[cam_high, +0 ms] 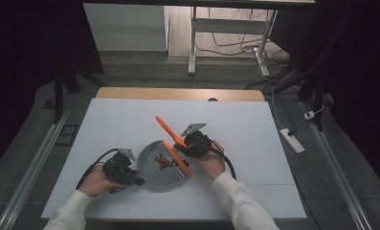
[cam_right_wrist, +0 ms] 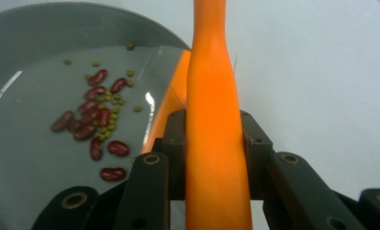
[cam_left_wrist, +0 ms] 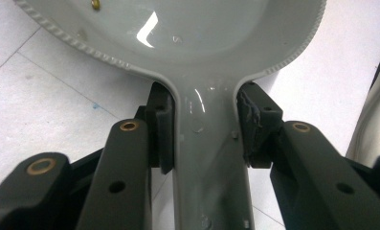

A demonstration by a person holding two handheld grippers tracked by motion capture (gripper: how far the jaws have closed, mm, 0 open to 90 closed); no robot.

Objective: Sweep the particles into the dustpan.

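A grey dustpan (cam_high: 151, 178) lies on the white table, holding red beans (cam_high: 162, 162) and small green ones. My left gripper (cam_high: 136, 180) is shut on the dustpan's handle (cam_left_wrist: 206, 148); in the left gripper view my left gripper (cam_left_wrist: 204, 127) has both pads pressed to that handle's sides. An orange brush (cam_high: 167, 128) stands tilted, its head at the pan's right edge. My right gripper (cam_high: 184, 145) is shut on the brush handle (cam_right_wrist: 214, 72). In the right gripper view my right gripper (cam_right_wrist: 214, 132) clamps it, with the beans (cam_right_wrist: 94, 124) lying in the pan (cam_right_wrist: 29, 67) to the left.
The white table top (cam_high: 106, 124) has open room behind and to both sides of the pan. A wooden strip (cam_high: 178, 93) runs along its far edge. A desk frame and cables (cam_high: 235, 45) stand on the floor beyond, and a power strip (cam_high: 292, 140) lies at the right.
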